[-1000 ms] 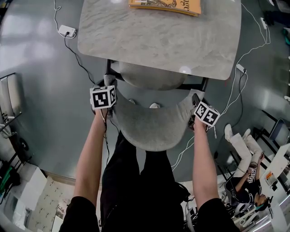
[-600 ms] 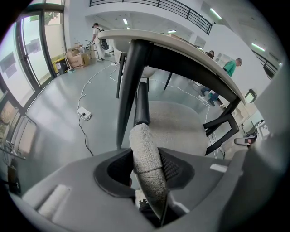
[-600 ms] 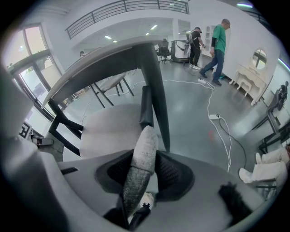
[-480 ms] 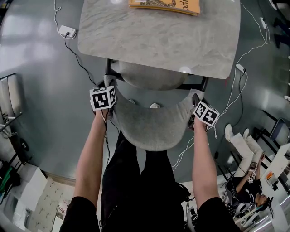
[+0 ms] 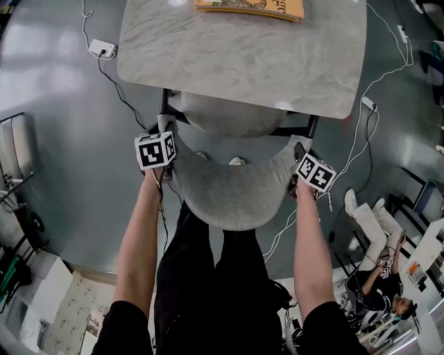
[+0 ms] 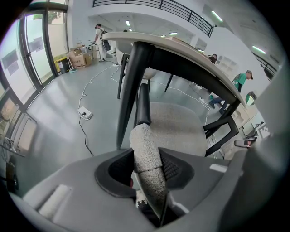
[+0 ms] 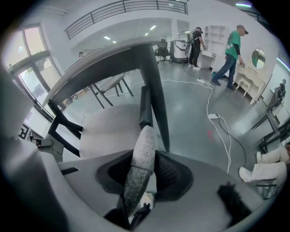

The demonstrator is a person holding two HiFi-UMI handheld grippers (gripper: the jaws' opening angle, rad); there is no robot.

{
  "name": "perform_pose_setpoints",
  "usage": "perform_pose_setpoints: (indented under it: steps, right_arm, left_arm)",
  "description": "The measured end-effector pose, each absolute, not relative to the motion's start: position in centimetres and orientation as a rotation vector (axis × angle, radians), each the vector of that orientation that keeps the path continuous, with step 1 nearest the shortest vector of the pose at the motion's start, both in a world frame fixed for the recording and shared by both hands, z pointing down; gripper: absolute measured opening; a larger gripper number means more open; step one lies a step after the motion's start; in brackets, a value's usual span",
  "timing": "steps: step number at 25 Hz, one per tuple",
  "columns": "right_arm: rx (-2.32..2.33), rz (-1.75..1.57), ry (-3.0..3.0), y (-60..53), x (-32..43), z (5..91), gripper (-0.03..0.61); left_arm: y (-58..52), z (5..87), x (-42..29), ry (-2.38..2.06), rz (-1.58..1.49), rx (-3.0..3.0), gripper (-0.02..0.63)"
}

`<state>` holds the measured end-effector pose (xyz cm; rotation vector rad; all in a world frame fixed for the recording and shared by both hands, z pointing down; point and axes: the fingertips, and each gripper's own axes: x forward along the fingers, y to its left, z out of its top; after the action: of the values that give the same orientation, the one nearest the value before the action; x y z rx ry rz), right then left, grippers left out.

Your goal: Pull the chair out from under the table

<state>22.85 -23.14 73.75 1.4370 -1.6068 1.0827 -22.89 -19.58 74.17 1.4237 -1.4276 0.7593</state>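
Observation:
The chair has a grey cloth backrest, and its seat is tucked partly under the marble-look table. My left gripper clamps the backrest's left end and my right gripper clamps its right end. Both pairs of jaws have just been closing with the cloth edge between them. In the left gripper view the backrest edge fills the gap of the left gripper, pads pressed on it. The right gripper view shows the same: the backrest edge squeezed in the right gripper.
An orange book lies at the table's far edge. A black table leg stands just beyond the backrest's end. A power strip and cables run over the grey floor. A person sits on the floor at the right.

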Motion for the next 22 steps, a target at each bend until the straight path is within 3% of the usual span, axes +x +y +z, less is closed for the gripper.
perform_pose_setpoints:
  steps: [22]
  right_arm:
    - [1.441, 1.098, -1.578, -21.1, 23.0, 73.5, 0.122]
  left_arm:
    - [-17.8, 73.9, -22.9, -1.435, 0.756, 1.416, 0.127]
